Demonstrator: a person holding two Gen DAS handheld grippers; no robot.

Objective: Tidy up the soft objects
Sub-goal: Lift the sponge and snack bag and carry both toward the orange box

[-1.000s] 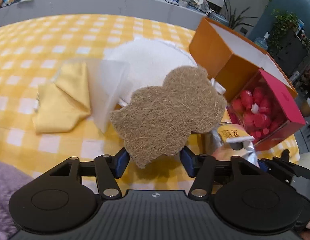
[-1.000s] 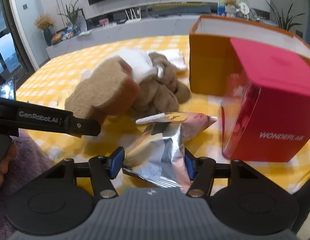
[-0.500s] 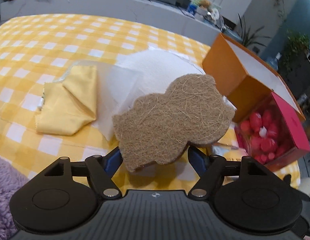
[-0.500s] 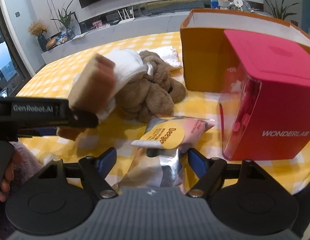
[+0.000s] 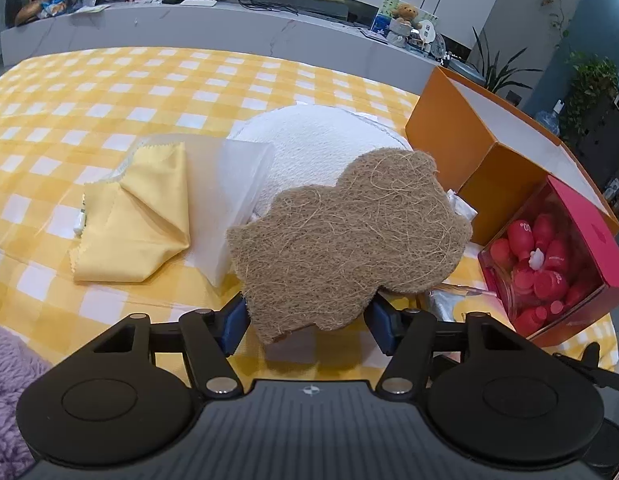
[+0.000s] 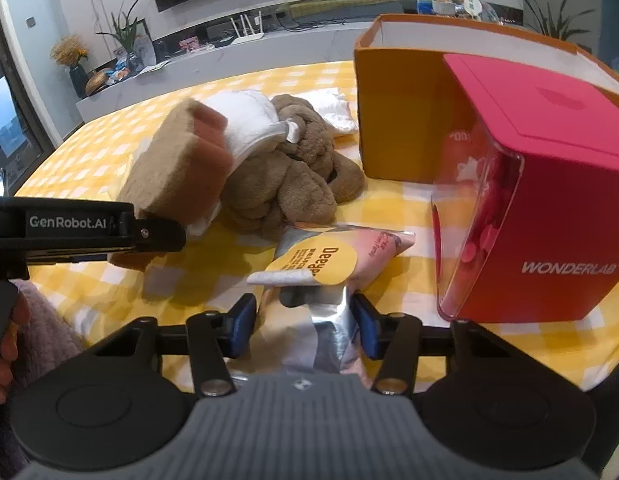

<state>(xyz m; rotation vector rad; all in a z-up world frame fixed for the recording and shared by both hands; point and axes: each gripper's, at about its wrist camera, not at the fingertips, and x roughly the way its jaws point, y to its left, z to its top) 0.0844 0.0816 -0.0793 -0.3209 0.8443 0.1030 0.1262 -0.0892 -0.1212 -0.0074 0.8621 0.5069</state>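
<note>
Left wrist view: left tongs closing on the brown fibre scrub pad, its lower edge between the blue pads and lifted off the yellow-checked table. Yellow cloth and white towel lie beyond, the orange box on the right.

Right wrist view: right tongs closing around the foil snack pouch (crinkly, so squeeze gently), just beside the red box. Brown plush sits behind. Best to lift slowly, keeping both grips centred.
</note>
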